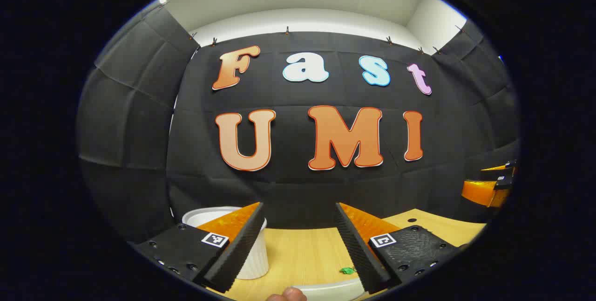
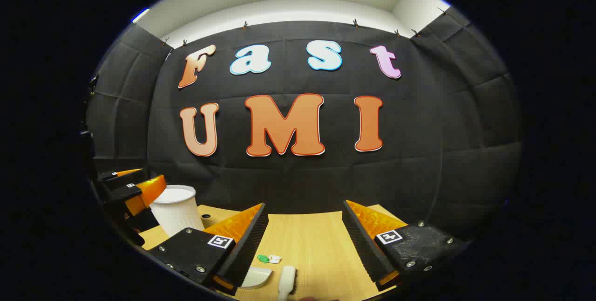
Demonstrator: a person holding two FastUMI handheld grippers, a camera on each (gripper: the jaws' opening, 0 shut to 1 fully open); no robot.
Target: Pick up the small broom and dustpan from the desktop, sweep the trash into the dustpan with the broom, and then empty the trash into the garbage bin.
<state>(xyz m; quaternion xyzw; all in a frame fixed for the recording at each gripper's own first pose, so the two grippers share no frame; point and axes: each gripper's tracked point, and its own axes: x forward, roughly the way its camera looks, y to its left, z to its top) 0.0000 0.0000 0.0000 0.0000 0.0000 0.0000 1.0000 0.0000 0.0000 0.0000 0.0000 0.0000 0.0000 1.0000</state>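
Both tools were released, holding nothing. The broom lay on the desk below the right tool, long axis running away from it. The dustpan lay beneath the left tool, with trash between.

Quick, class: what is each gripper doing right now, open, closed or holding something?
Left gripper: open, holding nothing, above the desktop.
Right gripper: open, holding nothing, above the broom.
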